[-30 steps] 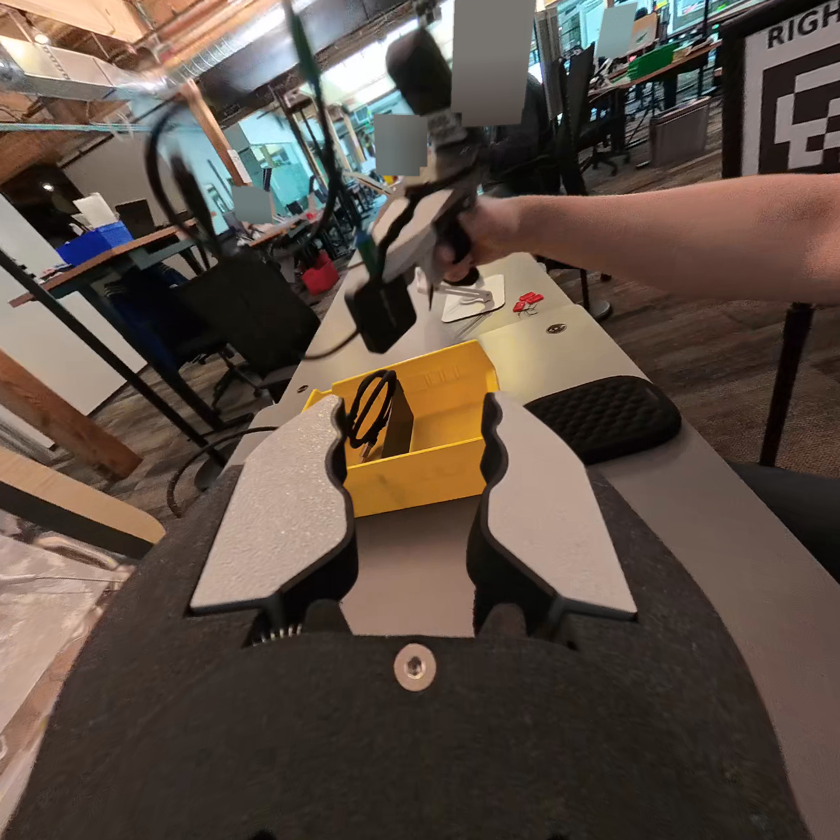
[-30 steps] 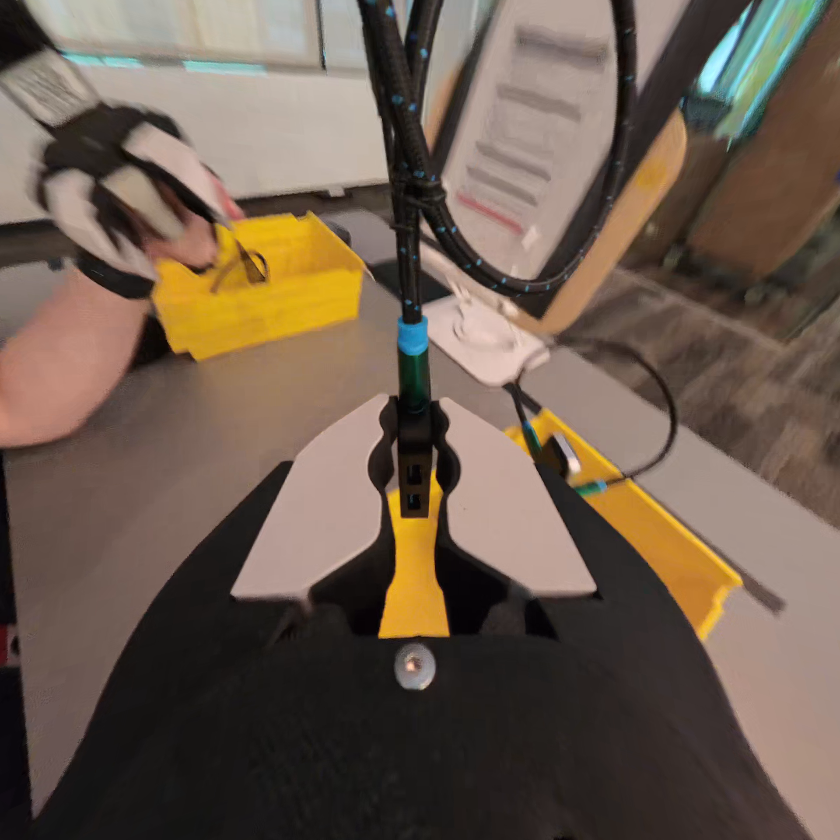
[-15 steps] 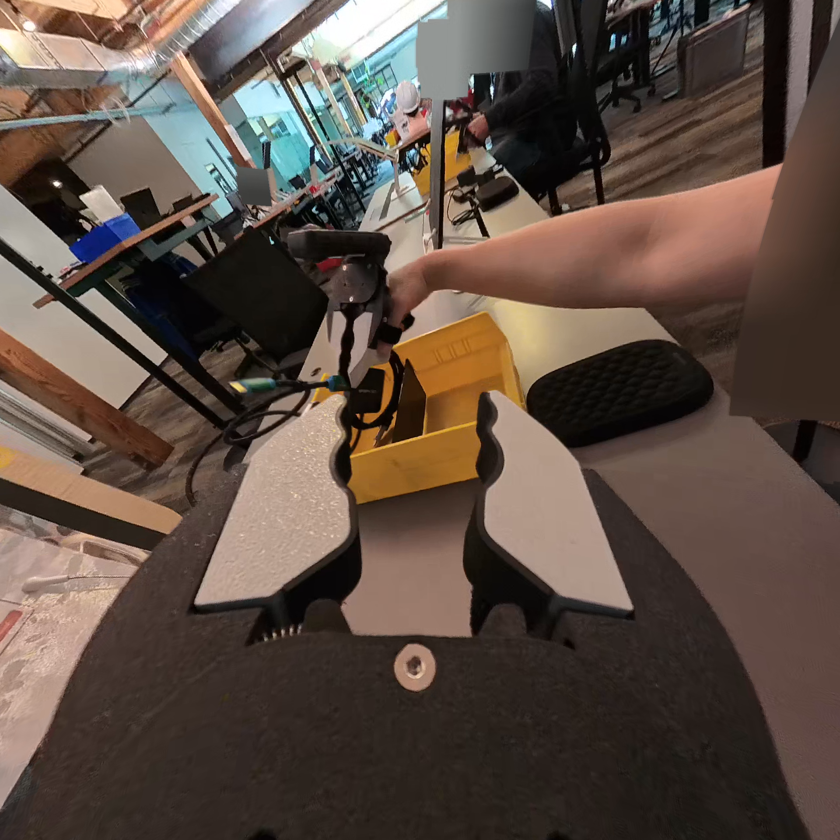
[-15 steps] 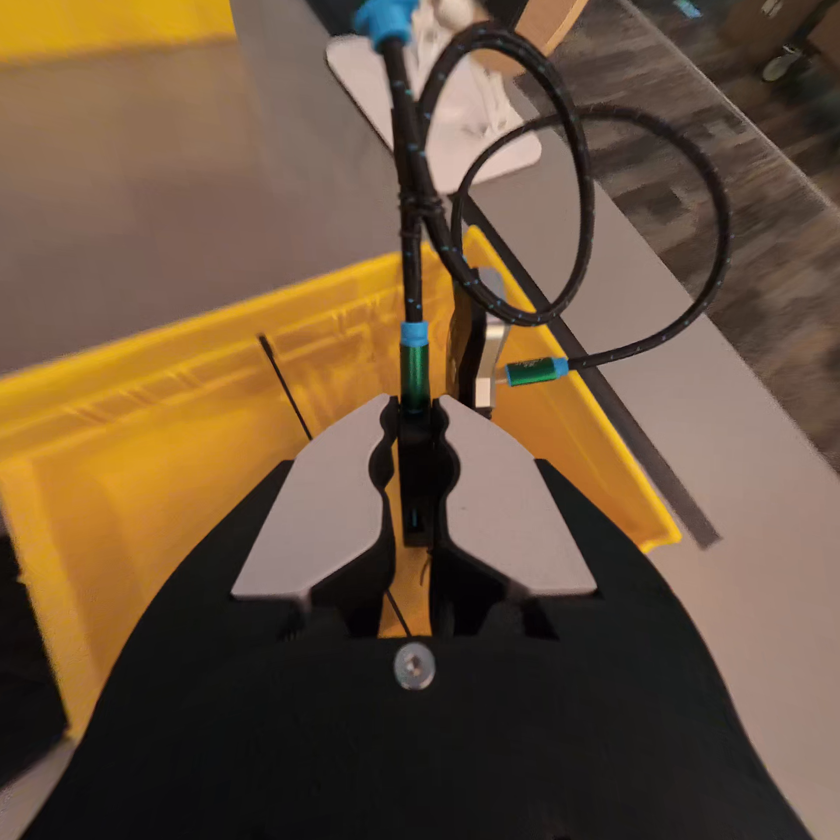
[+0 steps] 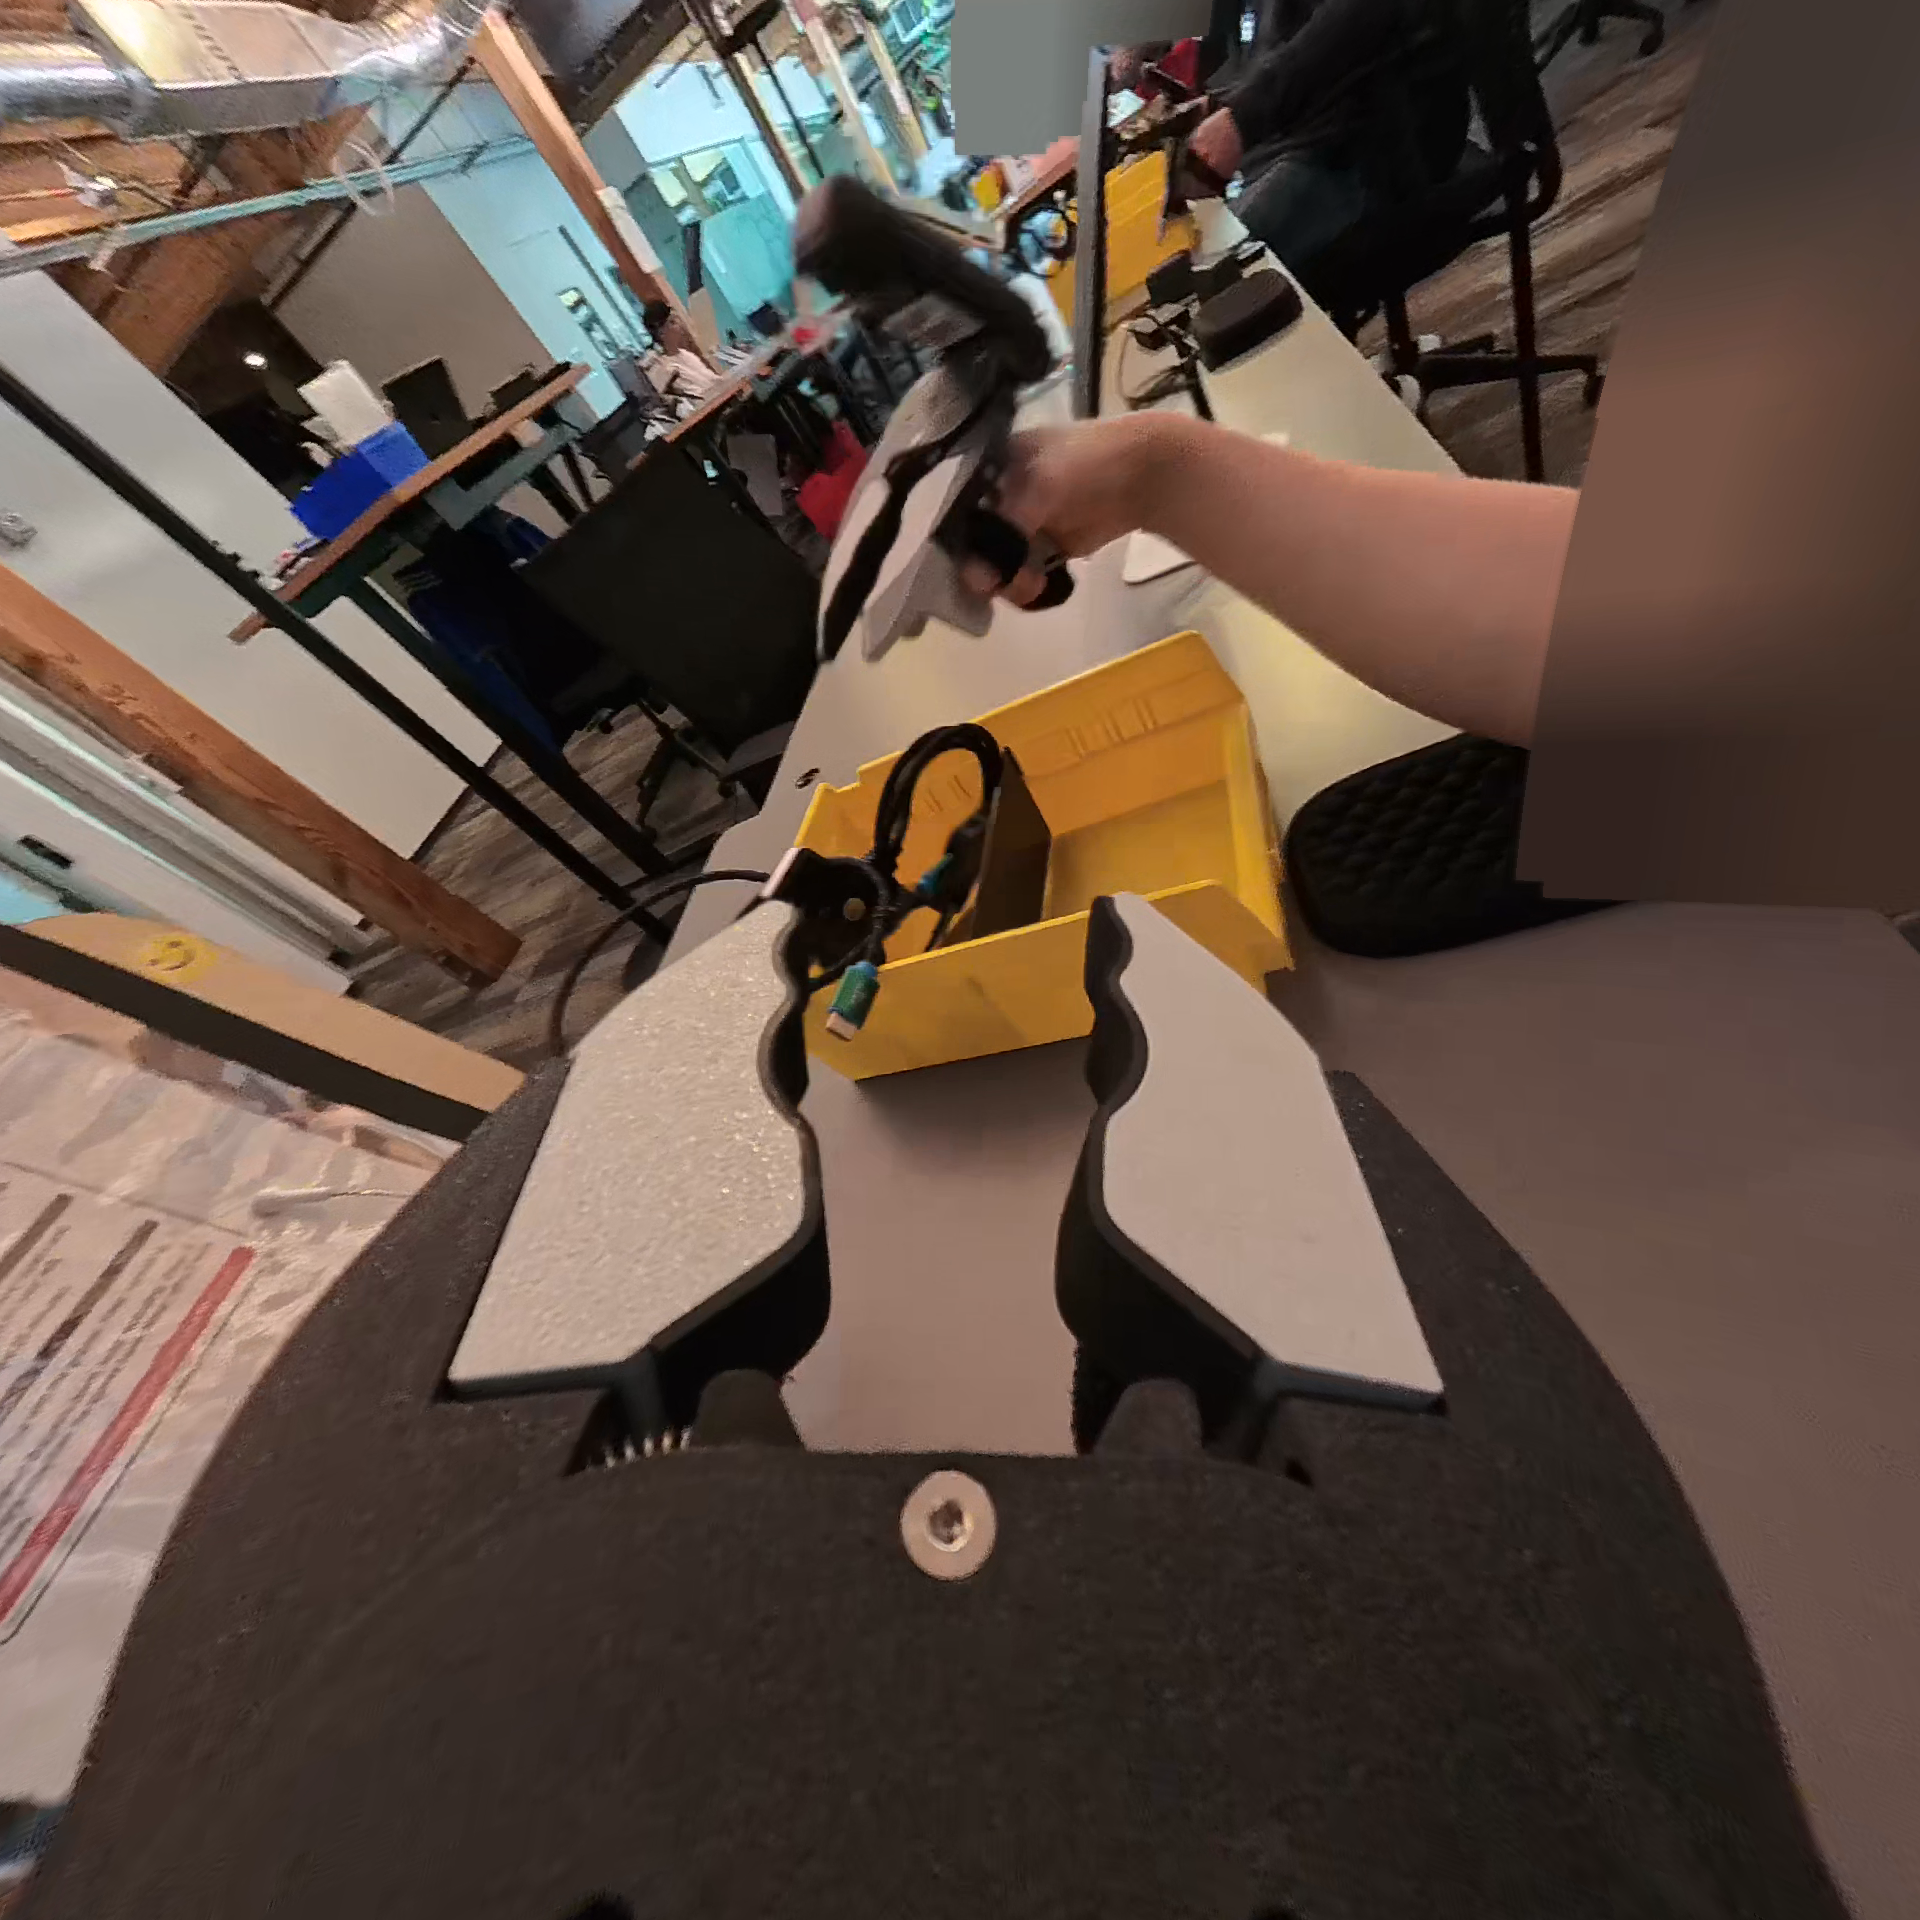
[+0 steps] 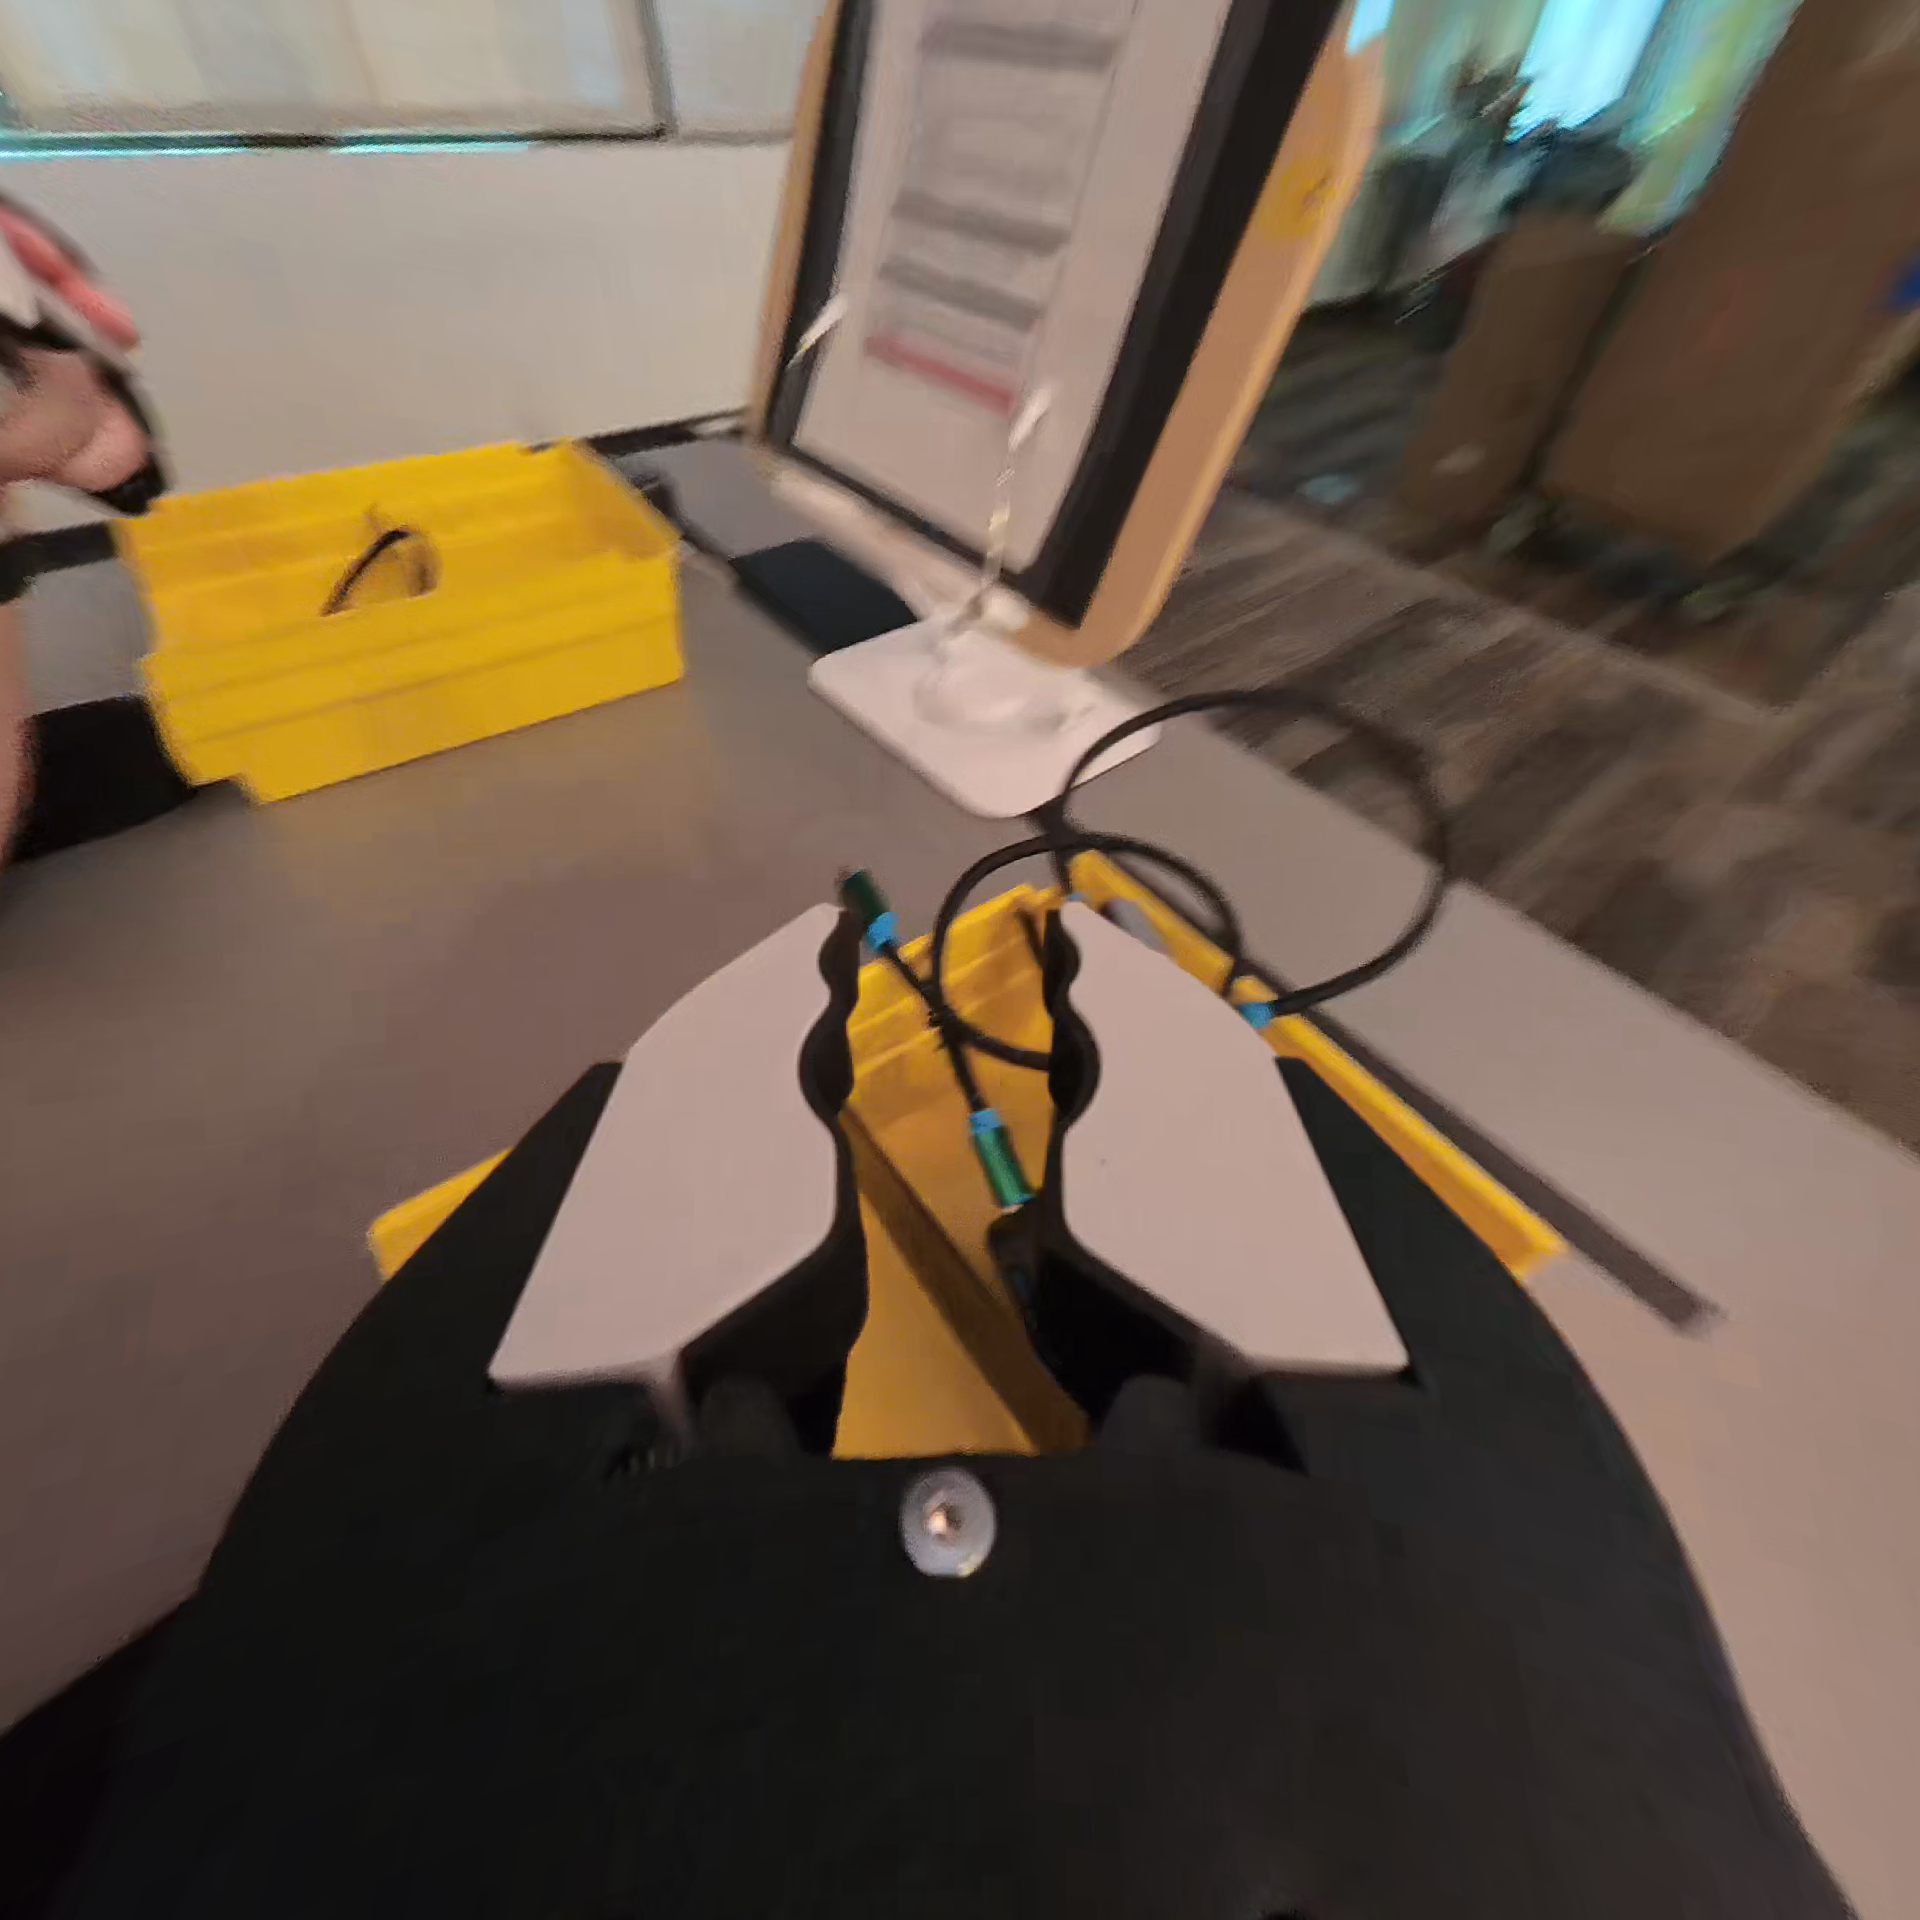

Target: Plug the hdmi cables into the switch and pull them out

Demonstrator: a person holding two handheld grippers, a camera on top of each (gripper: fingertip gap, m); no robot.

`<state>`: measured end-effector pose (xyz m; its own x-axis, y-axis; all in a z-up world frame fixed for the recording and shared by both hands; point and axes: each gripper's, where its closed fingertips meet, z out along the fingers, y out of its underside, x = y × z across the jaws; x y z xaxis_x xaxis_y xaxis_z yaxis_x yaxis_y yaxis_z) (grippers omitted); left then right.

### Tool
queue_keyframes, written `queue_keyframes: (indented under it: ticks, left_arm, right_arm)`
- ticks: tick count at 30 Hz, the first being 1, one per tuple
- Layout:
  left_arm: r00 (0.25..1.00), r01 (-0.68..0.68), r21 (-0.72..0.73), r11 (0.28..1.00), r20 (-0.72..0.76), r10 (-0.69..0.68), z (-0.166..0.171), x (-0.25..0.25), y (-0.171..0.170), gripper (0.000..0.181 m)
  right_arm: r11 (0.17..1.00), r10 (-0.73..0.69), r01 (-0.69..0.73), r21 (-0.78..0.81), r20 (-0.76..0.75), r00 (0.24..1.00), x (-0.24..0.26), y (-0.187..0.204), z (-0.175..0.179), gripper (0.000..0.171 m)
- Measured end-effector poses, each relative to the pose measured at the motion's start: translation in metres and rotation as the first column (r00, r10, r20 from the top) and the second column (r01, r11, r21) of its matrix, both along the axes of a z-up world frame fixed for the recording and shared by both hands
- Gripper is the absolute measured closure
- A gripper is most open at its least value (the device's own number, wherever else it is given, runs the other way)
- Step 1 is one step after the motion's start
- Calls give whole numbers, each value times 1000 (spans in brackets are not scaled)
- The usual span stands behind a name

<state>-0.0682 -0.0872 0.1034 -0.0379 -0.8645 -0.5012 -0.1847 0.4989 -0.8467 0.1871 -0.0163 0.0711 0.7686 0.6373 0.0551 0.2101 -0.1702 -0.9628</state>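
— Gaping wide, the left gripper (image 5: 945, 997) holds nothing, low over the grey table (image 5: 1558, 1143), pointing at the yellow bin (image 5: 1143, 810).

— And the right gripper (image 6: 948, 971)?

— Parted too, empty, tilted down above that bin. The HDMI cable (image 6: 951, 1049) and black switch (image 5: 831, 904) lie inside; one loop spills over the rim. A bare forearm (image 5: 1351, 582) reaches across.

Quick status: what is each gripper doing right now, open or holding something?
Left gripper: open, empty, facing the yellow bin.
Right gripper: open, empty, above the cable.
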Motion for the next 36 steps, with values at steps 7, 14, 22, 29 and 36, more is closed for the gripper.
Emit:
queue_keyframes:
  ticks: [7, 14, 22, 29, 36]
  left_arm:
    - [957, -277, -99, 956, 58, 284, 17, -14, 46, 132]
    - [816, -578, -65, 813, -33, 577, 9, -26, 82, 131]
    - [691, -718, -182, 672, -72, 719, 17, -61, 65, 127]
    - [222, -973, -114, 203, -188, 957, 2, -238, 93, 107]
    - [99, -960, -255, -117, -697, 711, -127, -389, 121, 111]
  right_arm:
    - [823, -527, 567, -11, 359, 771, 73, -41, -10, 120]
    - [556, -502, 656, -510, 423, 754, 105, -75, -127, 129]
    - [416, -429, 480, -772, 299, 852, 106, -69, -181, 141]
    - [365, -317, 401, -840, 293, 902, 95, -63, -194, 154]
    - [312, -300, 545, -778, 464, 834, 96, -59, -197, 164]
